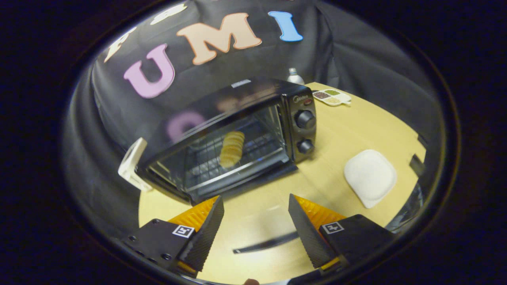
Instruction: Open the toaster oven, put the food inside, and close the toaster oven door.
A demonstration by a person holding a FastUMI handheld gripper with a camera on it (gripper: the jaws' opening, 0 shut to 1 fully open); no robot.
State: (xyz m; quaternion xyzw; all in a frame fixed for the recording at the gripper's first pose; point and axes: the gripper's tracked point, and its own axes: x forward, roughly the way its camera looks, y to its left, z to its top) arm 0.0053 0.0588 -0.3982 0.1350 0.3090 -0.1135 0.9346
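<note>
A black toaster oven (237, 134) stands on the yellow table (348, 126), turned at an angle, with two knobs (305, 118) on its right panel. Its glass door (222, 158) looks shut. Through the glass I see a ridged, golden piece of food (231, 148) lying on the wire rack. My gripper (255, 200) hovers over the table just in front of the oven's door. It is open, its fingers (206, 233) are wide apart, and between them is only bare table.
A white rounded dish (370, 177) lies on the table to the right of the oven. A small tray of condiments (332, 97) and a bottle (295, 76) stand behind the oven. A white object (132, 164) leans at the oven's left side.
</note>
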